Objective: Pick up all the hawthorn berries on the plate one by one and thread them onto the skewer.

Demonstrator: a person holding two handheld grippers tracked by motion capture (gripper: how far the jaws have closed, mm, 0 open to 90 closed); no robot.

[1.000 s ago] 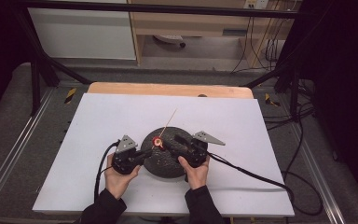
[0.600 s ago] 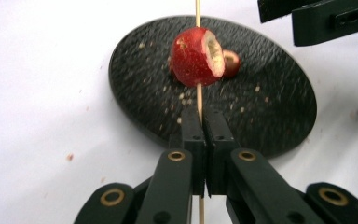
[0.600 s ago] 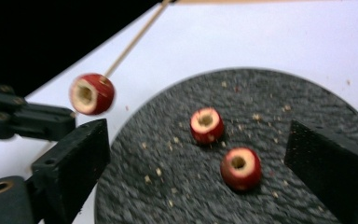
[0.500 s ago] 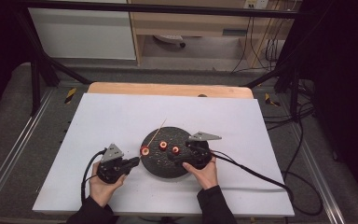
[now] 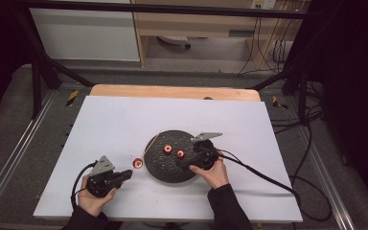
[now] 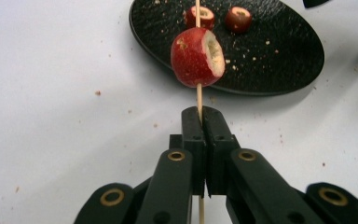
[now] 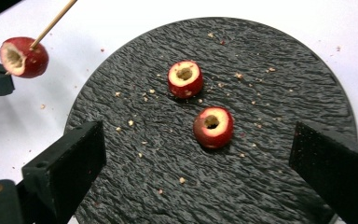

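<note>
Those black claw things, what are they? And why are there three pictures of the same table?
A person sits at a white table and holds a tool in each hand, called a hand-held gripper. It has two black jaws that pinch, like tongs.

One picture comes from a camera high above the table. The other two come from small cameras riding on the tools, so you look along the black jaws.

The left hand-held gripper is shut on a thin wooden stick. A red fruit with its middle scooped out is speared on that stick, beside the plate.

The right hand-held gripper hangs over the round black plate. Its jaws have just been opening, and they hold nothing. Two more hollowed red fruits lie on the plate among crumbs.
</note>
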